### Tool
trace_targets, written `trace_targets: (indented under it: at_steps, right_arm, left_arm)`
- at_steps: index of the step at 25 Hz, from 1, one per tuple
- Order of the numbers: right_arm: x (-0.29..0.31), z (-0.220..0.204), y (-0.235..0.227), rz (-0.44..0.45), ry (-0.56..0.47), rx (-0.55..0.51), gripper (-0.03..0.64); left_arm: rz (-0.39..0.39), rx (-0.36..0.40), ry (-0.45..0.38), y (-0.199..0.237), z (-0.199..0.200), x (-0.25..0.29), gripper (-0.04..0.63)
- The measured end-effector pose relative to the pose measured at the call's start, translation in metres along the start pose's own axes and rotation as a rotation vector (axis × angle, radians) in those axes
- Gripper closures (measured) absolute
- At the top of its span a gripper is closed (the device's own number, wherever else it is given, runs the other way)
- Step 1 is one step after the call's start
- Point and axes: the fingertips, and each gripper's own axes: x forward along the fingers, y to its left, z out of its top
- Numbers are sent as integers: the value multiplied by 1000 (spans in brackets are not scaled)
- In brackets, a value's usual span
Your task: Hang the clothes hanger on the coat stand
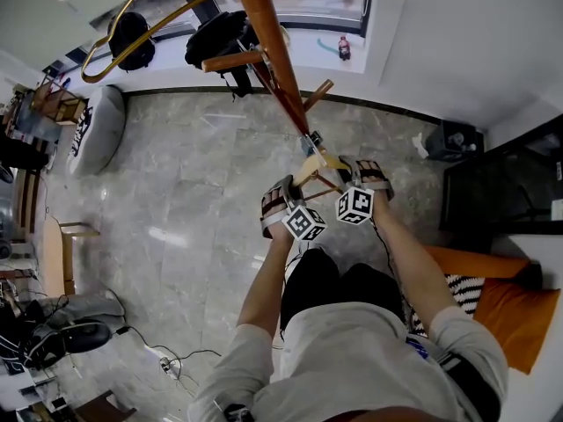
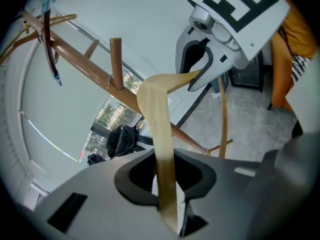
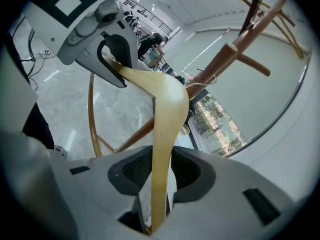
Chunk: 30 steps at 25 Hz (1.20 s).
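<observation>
Left hand-held gripper [image 2: 164,181], right [image 3: 160,181], on hanger [image 2: 154,111]

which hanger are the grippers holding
The pale wooden hanger, clamped at one end by the left gripper and at the other by the right gripper; the thin golden hanger hangs high on the coat stand.
</observation>
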Motion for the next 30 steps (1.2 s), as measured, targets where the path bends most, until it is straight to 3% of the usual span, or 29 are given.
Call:
trace_targets:
  at_steps: [5, 13, 21, 26, 30]
  right_arm:
    - [15, -4, 8, 39, 47, 20, 506]
    - [32, 1, 5, 65, 26, 47, 495]
    - [11, 13, 3, 78, 10, 143, 486]
    - [-7, 18, -1, 96, -4, 224, 471]
    - [-30, 26, -8, 111, -28, 337, 463]
  left_arm:
    - [-8, 10, 5, -4, -5, 11, 517]
    - [1, -4, -18, -2, -7, 32, 511]
    - [-1, 47, -13, 7, -18, 26, 508]
    - [-8, 51, -46, 10, -12, 16, 409]
    - [-49, 55, -49, 8, -10, 0, 368]
